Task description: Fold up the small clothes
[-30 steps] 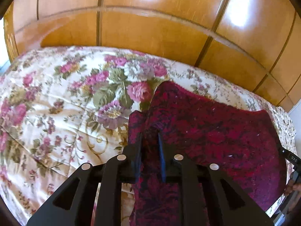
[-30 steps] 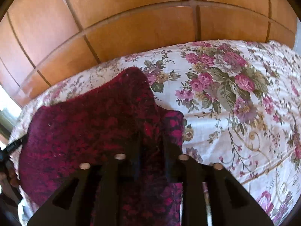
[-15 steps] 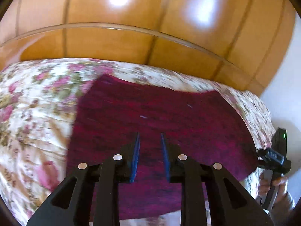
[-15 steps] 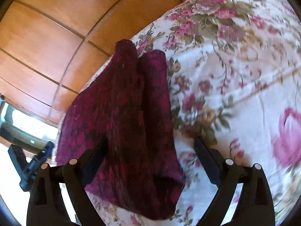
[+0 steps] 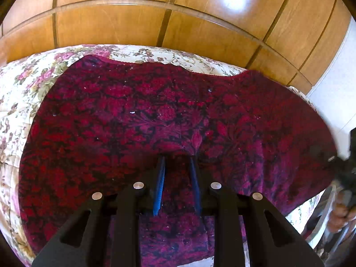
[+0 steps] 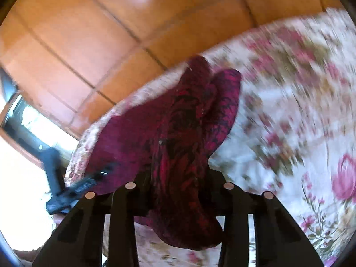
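Left gripper: fingers set narrowly apart, blue pads facing each other, tips resting on the near part of the garment, cloth visible between them; grip not confirmed. Right gripper: fingertips hidden under a bunched fold of the garment draped over them; closure not readable, view motion-blurred. Right hand visible beyond the garment's right edge, wrapped around its handle.

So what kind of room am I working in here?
Most likely a bedroom. The dark red cloth lies spread on a flowered quilt that looks like bedding, and behind it stand glossy wooden panels, probably wardrobe doors or a headboard. A bright window shows at one side.
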Action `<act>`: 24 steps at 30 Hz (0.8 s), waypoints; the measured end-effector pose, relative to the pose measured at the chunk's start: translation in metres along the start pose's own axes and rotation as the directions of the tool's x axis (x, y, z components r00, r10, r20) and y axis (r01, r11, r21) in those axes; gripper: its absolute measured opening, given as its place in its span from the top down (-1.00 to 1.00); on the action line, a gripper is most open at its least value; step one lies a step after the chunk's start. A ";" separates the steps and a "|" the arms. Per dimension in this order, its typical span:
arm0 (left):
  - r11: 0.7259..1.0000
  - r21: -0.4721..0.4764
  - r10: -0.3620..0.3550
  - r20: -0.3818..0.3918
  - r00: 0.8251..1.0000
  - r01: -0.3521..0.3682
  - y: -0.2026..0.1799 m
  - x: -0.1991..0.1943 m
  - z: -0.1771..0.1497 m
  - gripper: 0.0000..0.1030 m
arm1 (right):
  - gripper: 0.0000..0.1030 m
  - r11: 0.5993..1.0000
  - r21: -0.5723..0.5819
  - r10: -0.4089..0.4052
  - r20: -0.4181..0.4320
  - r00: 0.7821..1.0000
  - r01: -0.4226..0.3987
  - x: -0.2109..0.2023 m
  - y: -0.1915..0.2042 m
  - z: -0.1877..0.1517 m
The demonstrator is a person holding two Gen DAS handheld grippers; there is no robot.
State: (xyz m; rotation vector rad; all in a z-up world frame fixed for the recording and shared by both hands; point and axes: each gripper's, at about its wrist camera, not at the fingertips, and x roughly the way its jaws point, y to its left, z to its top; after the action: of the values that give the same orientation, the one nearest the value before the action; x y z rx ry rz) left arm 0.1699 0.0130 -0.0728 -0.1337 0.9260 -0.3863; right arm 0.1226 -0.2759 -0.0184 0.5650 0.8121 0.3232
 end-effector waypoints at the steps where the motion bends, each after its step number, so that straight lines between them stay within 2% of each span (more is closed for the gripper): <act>1: 1.000 -0.001 -0.006 -0.001 1.000 0.006 0.000 0.000 0.000 0.59 | 0.35 0.999 -0.027 0.017 0.012 1.000 -0.017 -0.002 0.012 0.005; 4: 0.999 -0.023 -0.041 -0.005 0.999 0.041 0.009 0.000 0.000 0.59 | 0.37 0.988 -0.141 0.069 0.034 0.997 -0.063 -0.003 0.062 0.017; 7: 0.995 -0.054 -0.082 -0.006 0.997 0.082 0.021 -0.001 0.001 0.59 | 0.38 0.961 -0.253 0.116 0.016 0.993 -0.108 0.009 0.112 0.019; 10: 0.979 -0.136 -0.152 0.033 0.988 0.155 0.049 -0.025 0.001 0.59 | 0.38 0.925 -0.370 0.085 -0.020 0.996 -0.086 0.034 0.154 0.008; 12: 0.973 -0.169 -0.145 0.069 0.987 0.155 0.071 -0.045 -0.002 0.59 | 0.38 0.900 -0.430 0.053 -0.042 0.998 -0.066 0.050 0.172 -0.001; 16: 0.956 -0.263 -0.096 0.144 0.985 0.131 0.131 -0.089 -0.011 0.59 | 0.38 0.828 -0.561 -0.033 -0.076 0.997 -0.015 0.086 0.210 -0.028; 19: 0.935 -0.318 -0.096 0.198 0.976 0.157 0.166 -0.116 -0.011 0.59 | 0.38 0.741 -0.671 -0.095 -0.082 0.992 0.015 0.109 0.231 -0.061; 21: 0.922 -0.318 -0.151 0.229 0.962 0.221 0.176 -0.127 -0.008 0.59 | 0.38 0.699 -0.715 -0.114 -0.093 0.989 0.014 0.125 0.242 -0.080; 23: 0.917 -0.297 -0.200 0.238 0.950 0.267 0.176 -0.130 0.004 0.59 | 0.38 0.675 -0.738 -0.123 -0.106 0.987 0.005 0.137 0.248 -0.094; 24: 0.915 -0.276 -0.233 0.233 0.944 0.293 0.174 -0.129 0.010 0.56 | 0.38 0.640 -0.769 -0.137 -0.096 0.986 0.014 0.144 0.252 -0.103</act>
State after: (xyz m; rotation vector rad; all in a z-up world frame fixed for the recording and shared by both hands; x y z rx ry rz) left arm 0.1546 0.2218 -0.0181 -0.5800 0.7689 -0.4680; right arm 0.1235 0.0322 -0.0116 -0.3141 0.7506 0.5982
